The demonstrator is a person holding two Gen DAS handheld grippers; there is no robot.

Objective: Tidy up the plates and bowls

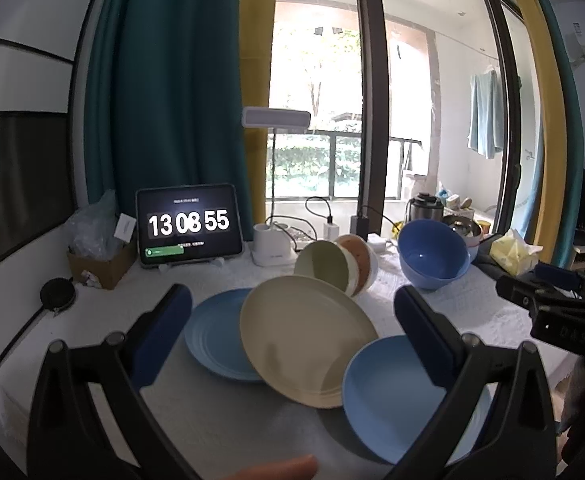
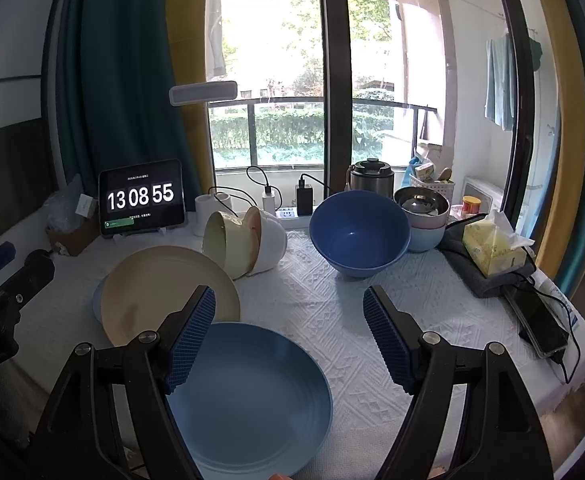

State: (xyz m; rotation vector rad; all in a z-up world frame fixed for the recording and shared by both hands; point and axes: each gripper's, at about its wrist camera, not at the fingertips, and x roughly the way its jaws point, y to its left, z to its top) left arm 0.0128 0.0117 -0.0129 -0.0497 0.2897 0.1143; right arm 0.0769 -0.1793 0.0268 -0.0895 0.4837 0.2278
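On the white tablecloth, a cream plate (image 1: 304,340) lies tilted, its left edge over a blue plate (image 1: 212,340) and its right edge on a nearer blue plate (image 1: 384,396). My left gripper (image 1: 292,294) is open above them and holds nothing. In the right wrist view my right gripper (image 2: 289,294) is also open and empty, above the near blue plate (image 2: 252,400), with the cream plate (image 2: 160,292) to its left. Behind the plates, nested small bowls (image 2: 244,240) lie on their side, and a large blue bowl (image 2: 358,232) stands upright.
A tablet clock (image 2: 140,198), a desk lamp base (image 1: 274,248) and chargers line the back edge. At the right are stacked bowls with a metal one (image 2: 422,208), a tissue pack (image 2: 492,248) and a phone (image 2: 540,320). A cardboard box (image 1: 100,264) sits at the back left.
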